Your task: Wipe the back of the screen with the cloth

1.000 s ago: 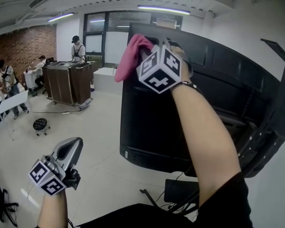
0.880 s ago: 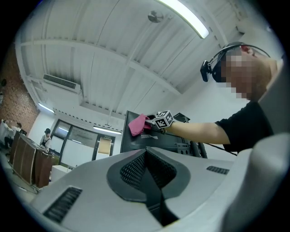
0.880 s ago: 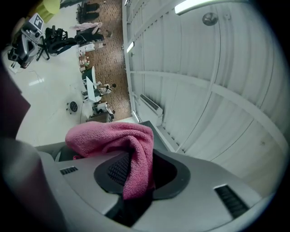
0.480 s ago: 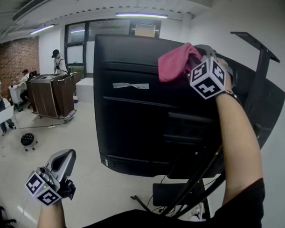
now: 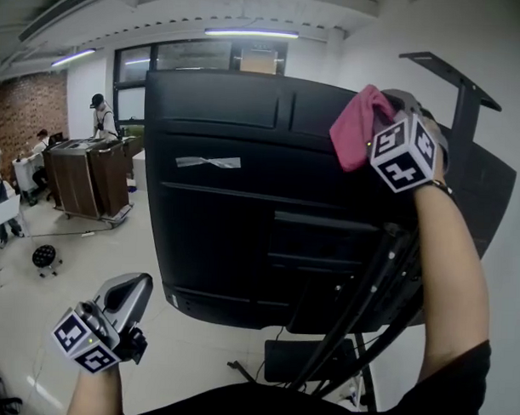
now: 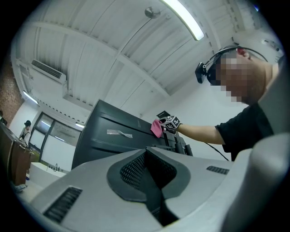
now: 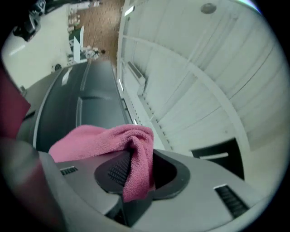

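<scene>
The black back of the screen point(image 5: 243, 193) fills the middle of the head view, with a strip of tape point(image 5: 208, 162) on its upper left. My right gripper point(image 5: 384, 122) is raised at the screen's upper right, shut on the pink cloth point(image 5: 355, 127), which lies against the panel. In the right gripper view the pink cloth point(image 7: 131, 149) is pinched between the jaws and drapes over the dark screen point(image 7: 77, 104). My left gripper point(image 5: 129, 298) hangs low at the left, shut and holding nothing. From the left gripper view the screen point(image 6: 113, 138) and cloth point(image 6: 156, 128) appear ahead.
The screen's black stand point(image 5: 359, 299) with slanted legs runs down to a base plate point(image 5: 297, 361) on the floor. A black bracket arm point(image 5: 456, 82) rises at the right by the white wall. Brown cabinets point(image 5: 91, 175), a stool point(image 5: 44, 256) and people stand far left.
My right gripper with the cloth has slid rightwards along the top of the screen's back, from its upper left to its upper right. The left gripper has stayed low.
</scene>
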